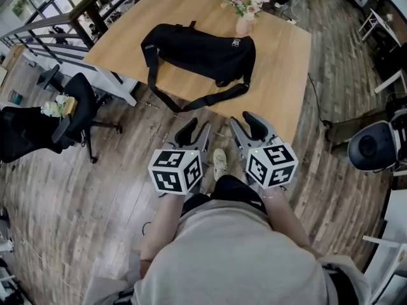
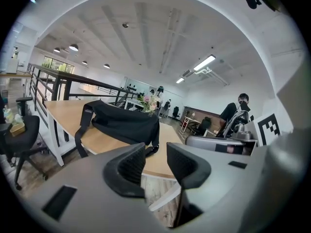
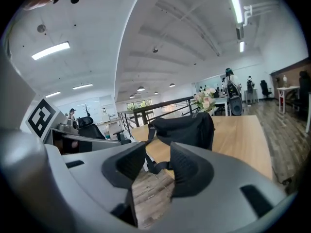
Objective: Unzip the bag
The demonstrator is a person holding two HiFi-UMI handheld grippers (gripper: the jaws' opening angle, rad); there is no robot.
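Head view: pale wooden table (image 1: pixel 280 75) on a grey-brown plank floor (image 1: pixel 82 202), dark railing (image 1: pixel 70 11) along the far-left edge. Black bag (image 1: pixel 203 56) lying on its side across the table's middle, strap (image 1: pixel 191 103) looped toward and over the near edge; vase of pink flowers (image 1: pixel 245 8) just beyond the bag. Black office chair (image 1: pixel 76 107) to the left, a second seat (image 1: pixel 372 146) cut off at the right border. Left gripper (image 1: pixel 198 127) and right gripper (image 1: pixel 245 122) side by side near the table's front edge, well short of the bag, each carrying nothing; a light shoe (image 1: pixel 219 164) on the floor between them. Left gripper view: white ceiling with strip lights (image 2: pixel 204 62), bag on the table straight ahead, a seated person (image 2: pixel 238 106) far off at the right; jaws parted by a moderate gap, only table edge and floor showing through it. Right gripper view: jaws likewise parted and empty, floor planks in the gap, the hanging strap just above it, bag and flowers beyond. Hard to make out: the bag's zip and its slider, lost in black fabric in all three views; room corners hidden behind the lens rim in both gripper views.
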